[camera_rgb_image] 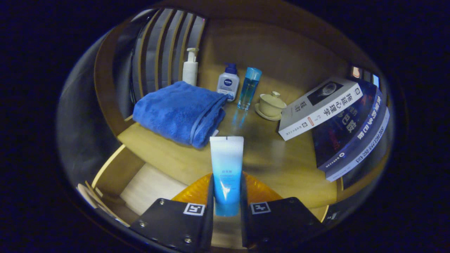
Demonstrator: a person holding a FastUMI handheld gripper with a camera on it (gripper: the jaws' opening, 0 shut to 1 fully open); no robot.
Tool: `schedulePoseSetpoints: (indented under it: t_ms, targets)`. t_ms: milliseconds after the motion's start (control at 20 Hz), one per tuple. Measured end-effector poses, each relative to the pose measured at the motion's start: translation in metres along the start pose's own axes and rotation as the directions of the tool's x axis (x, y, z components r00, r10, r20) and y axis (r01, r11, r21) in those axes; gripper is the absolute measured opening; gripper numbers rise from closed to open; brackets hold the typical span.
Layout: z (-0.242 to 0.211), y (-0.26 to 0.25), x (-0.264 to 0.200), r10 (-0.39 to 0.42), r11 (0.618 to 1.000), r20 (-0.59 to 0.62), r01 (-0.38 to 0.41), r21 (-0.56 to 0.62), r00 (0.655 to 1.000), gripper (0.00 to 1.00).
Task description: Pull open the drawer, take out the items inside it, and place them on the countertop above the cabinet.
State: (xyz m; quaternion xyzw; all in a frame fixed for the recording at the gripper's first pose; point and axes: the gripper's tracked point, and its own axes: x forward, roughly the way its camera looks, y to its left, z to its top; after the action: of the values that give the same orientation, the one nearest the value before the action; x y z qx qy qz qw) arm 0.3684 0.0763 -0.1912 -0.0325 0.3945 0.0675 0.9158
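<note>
Gripper: the gripper (227,196) has its two fingers closed in on a tube, one pressing each side of its lower half.
Tube: the blue and white tube (226,172) stands upright between the fingers, its flat crimped end up, over the front edge of the countertop.
Drawer: the drawer (140,182) is pulled open below the countertop, its pale floor visible beside the fingers.
Countertop: the wooden countertop (281,165) lies beyond the fingers.
Towel: a folded blue towel (179,112) lies on the countertop, just beyond the tube.
Bottles: a white pump bottle (190,66), a white bottle with a blue cap (227,82) and a clear blue bottle (249,88) stand behind the towel.
Cup: a lidded cup on a saucer (270,105) sits beside the blue bottle.
Books: a stack of books (337,123) lies near the cup.
</note>
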Motion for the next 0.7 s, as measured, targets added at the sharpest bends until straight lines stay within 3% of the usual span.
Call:
schedulePoseSetpoints:
  t_ms: [400,700]
  targets:
    - [0.022,-0.005,0.027,-0.038,0.997,0.009,0.037,0.066,0.999,0.33]
    - [0.019,-0.001,0.033,-0.059,0.997,0.039,0.057,0.049,0.997,0.42]
